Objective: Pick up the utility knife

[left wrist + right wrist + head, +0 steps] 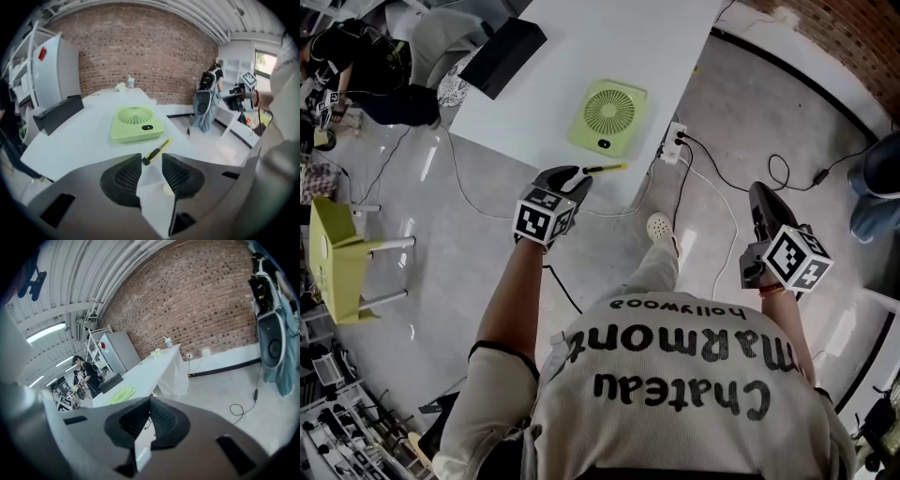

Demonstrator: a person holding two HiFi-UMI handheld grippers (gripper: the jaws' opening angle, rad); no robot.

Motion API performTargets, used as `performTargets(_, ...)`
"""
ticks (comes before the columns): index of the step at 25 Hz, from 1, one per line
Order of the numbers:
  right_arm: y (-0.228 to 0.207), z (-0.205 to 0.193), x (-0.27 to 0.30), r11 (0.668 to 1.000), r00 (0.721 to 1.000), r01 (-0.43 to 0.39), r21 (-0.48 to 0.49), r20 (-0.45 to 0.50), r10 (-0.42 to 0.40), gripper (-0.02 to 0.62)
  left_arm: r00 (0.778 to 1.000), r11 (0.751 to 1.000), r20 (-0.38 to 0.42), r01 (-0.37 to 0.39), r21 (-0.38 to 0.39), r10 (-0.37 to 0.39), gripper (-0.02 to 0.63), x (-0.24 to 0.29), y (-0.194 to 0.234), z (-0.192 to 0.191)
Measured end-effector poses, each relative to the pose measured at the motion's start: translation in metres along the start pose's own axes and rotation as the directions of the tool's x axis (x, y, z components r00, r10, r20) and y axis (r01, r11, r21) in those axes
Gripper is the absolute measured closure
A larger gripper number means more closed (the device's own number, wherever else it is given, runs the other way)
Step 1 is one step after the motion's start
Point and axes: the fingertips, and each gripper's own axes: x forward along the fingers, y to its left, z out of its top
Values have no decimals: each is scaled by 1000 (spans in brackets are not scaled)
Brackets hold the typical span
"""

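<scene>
Your left gripper (pixel 570 180) hovers at the near edge of the white rectangular table (pixel 581 56), jaws spread with nothing between them. The yellow-and-black utility knife (pixel 606 169) lies just ahead of its tips, between the pale-green square fan (pixel 607 114) and the table's corner. Your right gripper (pixel 759 195), jaws pressed together, hangs over open grey floor (pixel 741 103), well apart from the table.

One utility knife (pixel 605 169), one fan (pixel 607 117) (green)
</scene>
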Motion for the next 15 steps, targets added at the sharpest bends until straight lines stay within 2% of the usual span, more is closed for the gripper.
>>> performTargets(3,-16,2,2,999,1000,25,27,-1,-25,592,996,989,-93,23,145,-10,469,12,1,-4)
performTargets(6,-26,2,7,998,1000,31,62,-7,-31,592,989,973,-147,63,221,-30,469,20,-1,-3)
performTargets(11,-27,4,22,997,1000,19,69,-13,-19,592,971,944,-233,124,304,-53,469,33,0,-10)
performTargets(15,-27,0,29,998,1000,14,67,-26,-13,592,962,938,-261,160,307,-78,476,36,1,-12)
